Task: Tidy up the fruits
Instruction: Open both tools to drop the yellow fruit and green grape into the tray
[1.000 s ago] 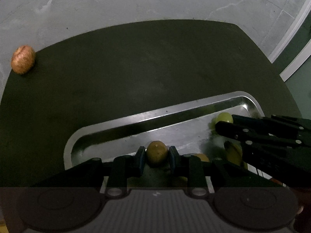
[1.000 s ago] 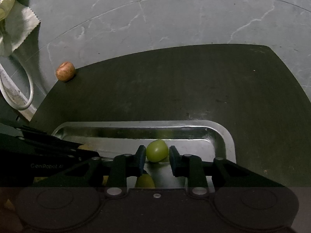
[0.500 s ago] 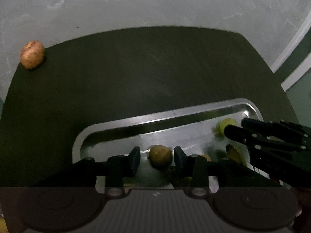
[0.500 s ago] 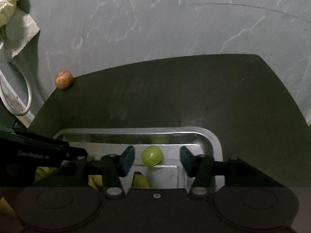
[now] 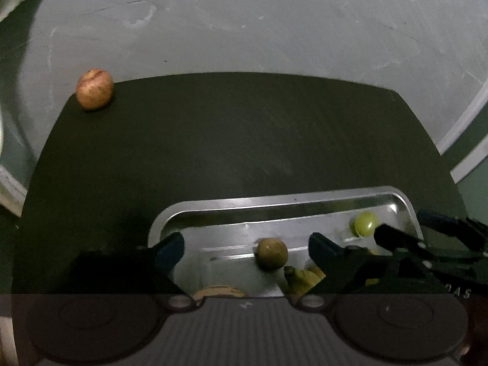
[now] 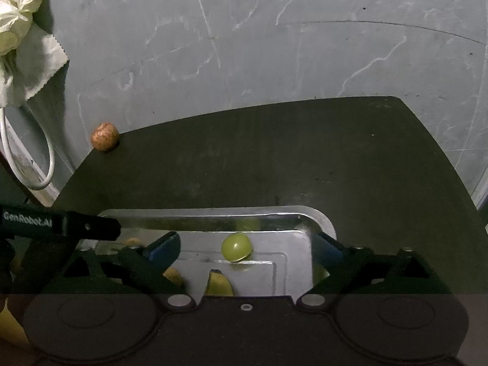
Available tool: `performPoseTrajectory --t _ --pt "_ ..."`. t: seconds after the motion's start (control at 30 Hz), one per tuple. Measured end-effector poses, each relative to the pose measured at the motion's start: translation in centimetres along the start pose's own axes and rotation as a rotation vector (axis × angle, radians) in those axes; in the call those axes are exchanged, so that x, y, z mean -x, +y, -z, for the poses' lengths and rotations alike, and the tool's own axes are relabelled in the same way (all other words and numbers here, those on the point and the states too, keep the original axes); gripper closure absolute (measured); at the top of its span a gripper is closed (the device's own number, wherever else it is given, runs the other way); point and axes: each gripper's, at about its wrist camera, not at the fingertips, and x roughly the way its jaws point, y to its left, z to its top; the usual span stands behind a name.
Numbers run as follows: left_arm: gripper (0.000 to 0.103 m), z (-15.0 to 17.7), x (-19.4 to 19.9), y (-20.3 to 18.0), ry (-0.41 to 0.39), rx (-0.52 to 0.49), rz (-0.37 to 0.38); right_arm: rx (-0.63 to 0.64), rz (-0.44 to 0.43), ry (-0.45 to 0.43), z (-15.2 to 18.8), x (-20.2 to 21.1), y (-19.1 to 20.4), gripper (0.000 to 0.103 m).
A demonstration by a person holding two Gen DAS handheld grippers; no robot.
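A steel tray (image 5: 274, 202) (image 6: 317, 218) sits on a dark mat. In it lie a brownish-green round fruit (image 5: 271, 253), a green grape (image 5: 363, 223) (image 6: 236, 246) and a banana (image 5: 302, 276) (image 6: 218, 283). My left gripper (image 5: 245, 248) hangs over the tray, its jaws opening wide; the brownish fruit rests on the tray between them, untouched. My right gripper (image 6: 245, 247) also has its jaws opening, with the grape lying free between them. A reddish-brown round fruit (image 5: 94, 89) (image 6: 104, 136) sits at the mat's far left corner.
The dark mat (image 5: 244, 140) (image 6: 274, 158) lies on a grey marbled floor. A crumpled pale cloth (image 6: 21, 45) and a white cable (image 6: 27, 158) lie at the far left. The right gripper's arm (image 5: 427, 253) reaches over the tray's right end.
Both grippers let go: the left released the brownish fruit and the right released the grape, both now resting in the tray. Both grippers rose and drew back a little.
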Motion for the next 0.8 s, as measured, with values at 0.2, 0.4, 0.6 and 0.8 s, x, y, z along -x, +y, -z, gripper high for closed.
performPoseTrajectory --t 0.2,0.4,0.6,0.8 --pt "0.001 0.2 0.9 0.8 -0.036 0.072 -0.011 -0.027 -0.016 -0.029 0.1 1.0 -0.5 0.001" --pt "0.001 0.8 1.8 1.4 -0.053 0.147 0.004 -0.032 -0.019 -0.071 0.1 2.1 -0.5 0.001" --pt "0.001 1.2 2.6 1.8 -0.071 0.209 0.0 -0.03 -0.022 -0.109 0.4 3.3 -0.9 0.001" --pt "0.001 1.9 3.5 2.0 -0.096 0.256 -0.013 -0.001 -0.017 -0.196 1.0 5.3 -1.2 0.001"
